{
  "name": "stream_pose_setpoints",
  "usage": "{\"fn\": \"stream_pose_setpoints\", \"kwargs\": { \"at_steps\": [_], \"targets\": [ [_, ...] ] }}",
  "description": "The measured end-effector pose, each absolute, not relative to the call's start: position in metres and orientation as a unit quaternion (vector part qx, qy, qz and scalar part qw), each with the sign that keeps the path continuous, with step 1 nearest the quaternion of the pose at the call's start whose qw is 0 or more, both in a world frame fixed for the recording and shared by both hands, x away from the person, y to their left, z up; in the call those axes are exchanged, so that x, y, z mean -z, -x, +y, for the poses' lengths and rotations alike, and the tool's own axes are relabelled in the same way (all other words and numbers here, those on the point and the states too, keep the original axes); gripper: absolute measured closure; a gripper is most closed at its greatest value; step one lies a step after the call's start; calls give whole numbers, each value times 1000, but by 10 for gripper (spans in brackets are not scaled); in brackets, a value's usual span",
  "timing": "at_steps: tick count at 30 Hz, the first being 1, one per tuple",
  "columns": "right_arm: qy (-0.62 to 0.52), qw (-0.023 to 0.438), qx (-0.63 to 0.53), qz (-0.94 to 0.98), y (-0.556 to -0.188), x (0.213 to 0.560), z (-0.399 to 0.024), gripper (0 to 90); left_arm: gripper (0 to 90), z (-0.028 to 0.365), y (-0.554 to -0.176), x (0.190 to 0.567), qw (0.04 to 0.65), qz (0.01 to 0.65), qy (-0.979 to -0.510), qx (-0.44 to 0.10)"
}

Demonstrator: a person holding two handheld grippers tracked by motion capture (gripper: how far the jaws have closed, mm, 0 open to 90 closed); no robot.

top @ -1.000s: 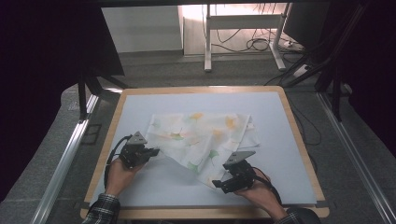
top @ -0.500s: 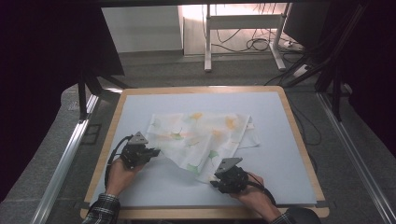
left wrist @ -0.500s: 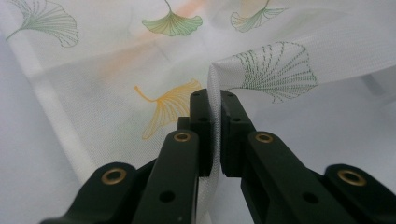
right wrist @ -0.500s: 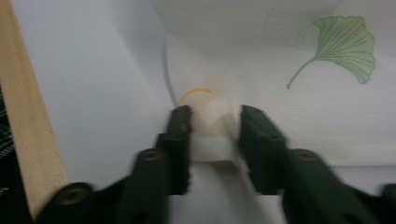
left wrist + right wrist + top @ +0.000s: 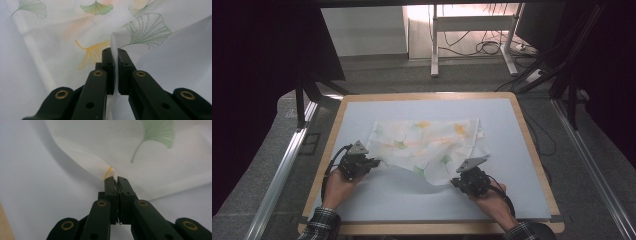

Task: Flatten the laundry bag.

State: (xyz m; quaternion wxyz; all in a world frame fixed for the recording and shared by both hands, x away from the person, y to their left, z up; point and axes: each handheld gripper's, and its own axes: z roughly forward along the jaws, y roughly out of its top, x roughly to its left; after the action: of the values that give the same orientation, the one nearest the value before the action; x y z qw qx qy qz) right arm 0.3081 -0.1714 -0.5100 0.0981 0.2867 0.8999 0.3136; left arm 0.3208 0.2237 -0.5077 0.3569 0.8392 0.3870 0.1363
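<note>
While the thin white cloth with green and yellow leaf prints lies in the middle of the pale table top, the person holds one near corner of it in each gripper. On the left, the left gripper is clamped on the near left corner. In the left gripper view its jaws are pressed together with a fold of the cloth squeezed between them, and the fabric rises up and away from the pinch. The left hand rests low by the near left part of the table.

In the middle, the near edge of the cloth hangs a little above the table and casts a soft shadow under it. The far part lies flat.

On the right, the right gripper has just been closing its jaws, and now they are tight on the near right corner. In the right gripper view the tip of the cloth, with a small yellow mark on it, is caught between the jaw tips. This bite looks small, right at the very tip.

The step in hand seems to be lifting the near edge to fold or spread the cloth. To do it well, both hands should rise together and at the same speed, so the edge stays straight. They should pull gently, since the right corner could slip out.
</note>
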Motion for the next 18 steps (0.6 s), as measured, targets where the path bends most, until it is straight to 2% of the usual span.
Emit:
{"fn": "stream_pose_setpoints", "kwargs": {
  "at_steps": [18],
  "targets": [
    [-342, 130, -356, 860, -338, 488, -215, 869, 865, 227, -323, 508, 347, 394, -840, -137]
  ]
}}
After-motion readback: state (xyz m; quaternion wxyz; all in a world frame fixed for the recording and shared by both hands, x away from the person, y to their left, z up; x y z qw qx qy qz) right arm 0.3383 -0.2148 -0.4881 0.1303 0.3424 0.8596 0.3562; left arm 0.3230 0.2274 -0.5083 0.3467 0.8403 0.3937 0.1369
